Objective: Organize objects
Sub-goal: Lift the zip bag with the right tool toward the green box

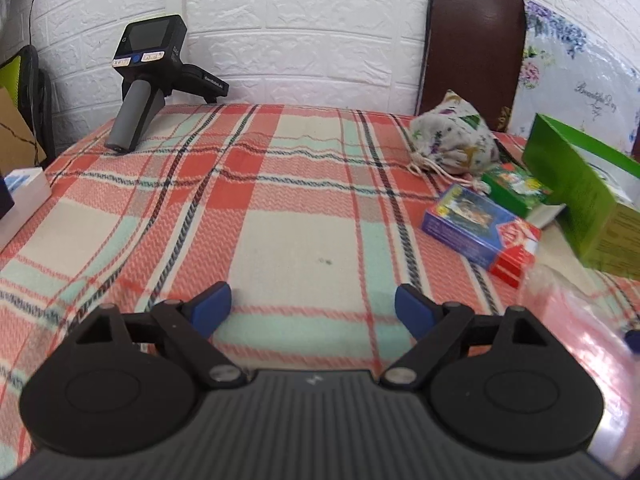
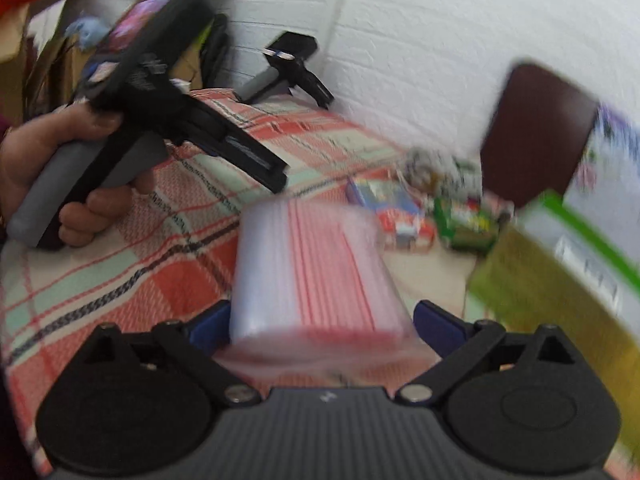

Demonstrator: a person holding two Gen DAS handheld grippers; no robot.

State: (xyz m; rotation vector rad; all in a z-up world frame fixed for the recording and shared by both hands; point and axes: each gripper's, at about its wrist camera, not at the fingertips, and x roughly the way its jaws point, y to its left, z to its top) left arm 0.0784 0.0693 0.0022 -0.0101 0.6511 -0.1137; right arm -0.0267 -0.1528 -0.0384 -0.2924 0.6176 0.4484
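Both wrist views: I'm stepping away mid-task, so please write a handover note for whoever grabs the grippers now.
Left gripper: open, empty, over the plaid cloth.
Right gripper: clear bag pack between its fingers; blur hides whether the pads press it.
Things: blue card box, small green box and drawstring pouch clustered beside the large green carton.
Done: nothing visibly sorted.
Left: place the pack, then probably the cluster.

A plaid blanket in red, cream and mint covers the surface. Behind it runs a white brick-pattern wall. A dark brown board leans upright against that wall, with a floral-print panel just beside it. A spare black handheld device with a grey handle rests tilted at the blanket's far left corner.
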